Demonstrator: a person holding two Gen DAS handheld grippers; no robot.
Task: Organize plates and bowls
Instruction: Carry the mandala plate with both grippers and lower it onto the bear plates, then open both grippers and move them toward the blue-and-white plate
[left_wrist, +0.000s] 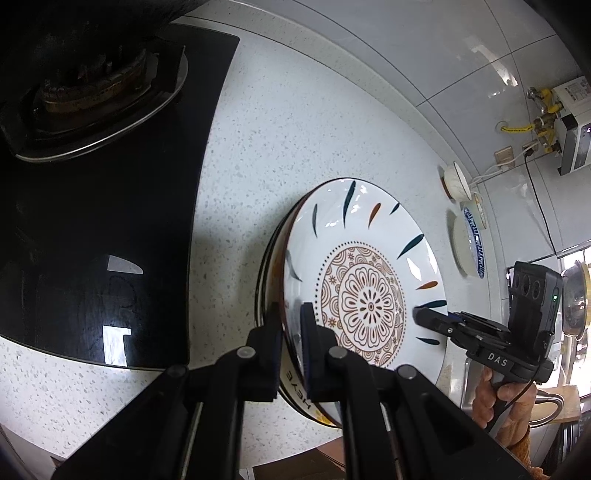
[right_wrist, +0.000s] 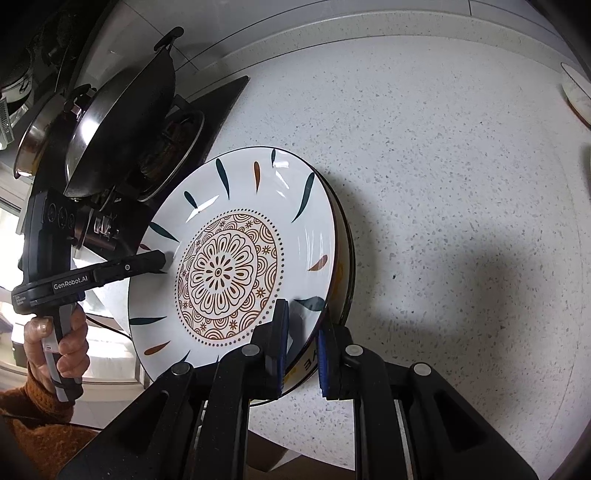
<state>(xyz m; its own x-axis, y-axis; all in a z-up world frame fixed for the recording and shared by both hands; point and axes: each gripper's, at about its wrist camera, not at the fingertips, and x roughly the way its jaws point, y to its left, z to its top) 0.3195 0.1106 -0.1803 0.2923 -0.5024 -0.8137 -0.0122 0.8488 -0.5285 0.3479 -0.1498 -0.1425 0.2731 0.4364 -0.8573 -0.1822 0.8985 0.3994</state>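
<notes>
Plates are the business here: a patterned plate (left_wrist: 364, 273) sits on top of a short stack of plates (right_wrist: 343, 258) on the speckled table (left_wrist: 280, 122), just beside the black stove (left_wrist: 110, 229). Left tongs (left_wrist: 291, 321) are pinching the plate's near rim, one finger under the lip and one on the glazed face; seen from the right wrist, they reach in from the stove side (right_wrist: 162, 260). Right tongs (right_wrist: 301, 325) pinch the rim on the side away from the stove, and in the left view they bite the far edge of the plate (left_wrist: 419, 314), with a hand (left_wrist: 495, 398) on the grip. Both pairs are nearly pressed together, only the thin rim between the fingers. Whether each grip takes the top plate alone or also the one below I cannot tell from these views. A wok (right_wrist: 122, 122) stands on the burner; a bowl (left_wrist: 456, 182) and a blue-rimmed plate (left_wrist: 471, 245) lie on the table well away from the stack, toward the wall. The step in hand looks like a two-sided hold on the plate at the stack, either settling it or about to lift it. Next move calls for both hands acting level and together, since an uneven pull would tip the plate or let the glazed rim slip.
</notes>
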